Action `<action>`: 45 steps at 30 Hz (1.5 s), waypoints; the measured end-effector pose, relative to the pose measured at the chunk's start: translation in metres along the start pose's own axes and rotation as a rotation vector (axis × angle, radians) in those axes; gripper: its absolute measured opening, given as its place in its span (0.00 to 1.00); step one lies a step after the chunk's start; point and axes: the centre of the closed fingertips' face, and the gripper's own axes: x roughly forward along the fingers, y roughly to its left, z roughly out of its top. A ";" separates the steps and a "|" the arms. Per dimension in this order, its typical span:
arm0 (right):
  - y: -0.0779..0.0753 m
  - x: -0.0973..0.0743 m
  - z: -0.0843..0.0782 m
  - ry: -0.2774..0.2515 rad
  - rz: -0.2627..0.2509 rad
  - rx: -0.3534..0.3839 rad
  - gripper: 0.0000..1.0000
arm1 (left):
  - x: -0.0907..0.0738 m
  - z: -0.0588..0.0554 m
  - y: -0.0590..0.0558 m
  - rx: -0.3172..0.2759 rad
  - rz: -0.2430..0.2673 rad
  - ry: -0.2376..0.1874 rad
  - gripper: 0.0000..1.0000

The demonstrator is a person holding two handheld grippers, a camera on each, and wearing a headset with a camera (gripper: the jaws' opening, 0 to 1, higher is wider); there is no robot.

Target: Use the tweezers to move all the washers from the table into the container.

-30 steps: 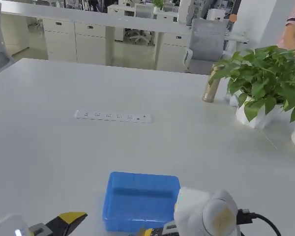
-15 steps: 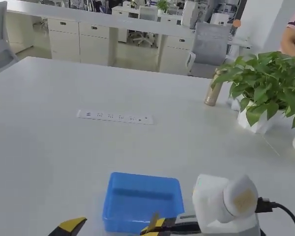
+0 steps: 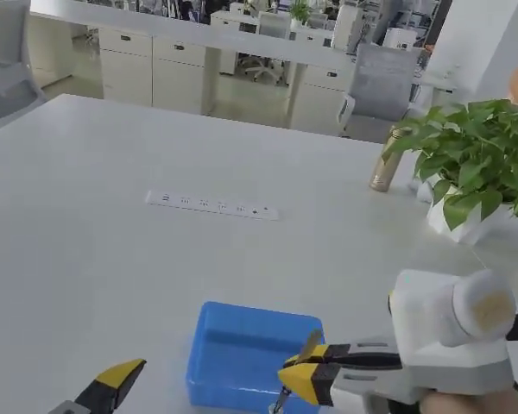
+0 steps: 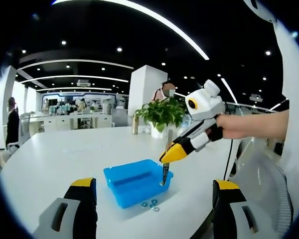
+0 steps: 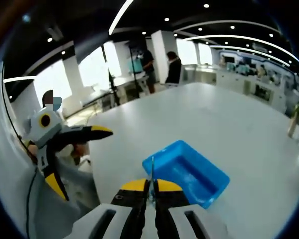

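Closest to me, the left gripper [image 4: 153, 183] has its yellow-tipped black jaws spread wide, holding nothing. The right gripper [image 5: 151, 185] is pressed together on a pair of thin metal tweezers [image 4: 165, 168], whose points hang down at a corner of the container [image 4: 120, 193], a shallow rectangular tray of blue plastic. A few tiny ring-shaped washers [image 4: 150, 204] lie on the smooth white table [image 3: 155, 285], just beside the tray. Farther off are a flat white power strip [image 3: 211, 206] and a leafy potted plant [image 3: 479, 164].

Cut off at the head view's bottom edge: left gripper [image 3: 119, 381]. Partly hidden behind right gripper [image 3: 300, 362]: container [image 3: 233, 345]. Too small to count: washers [image 4: 150, 204].
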 end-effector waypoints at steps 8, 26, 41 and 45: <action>-0.030 0.005 0.006 0.024 -0.045 -0.034 0.02 | 0.000 0.001 0.001 -0.023 0.002 -0.012 0.99; -0.094 0.026 -0.027 0.029 -0.184 0.152 0.02 | 0.001 -0.011 -0.003 -0.062 -0.021 0.038 0.98; -0.093 0.032 -0.037 0.049 -0.233 0.076 0.02 | 0.004 -0.012 -0.003 -0.032 -0.026 0.053 0.97; -0.090 0.032 -0.037 0.054 -0.234 0.075 0.02 | 0.004 -0.013 -0.004 -0.027 -0.032 0.064 0.96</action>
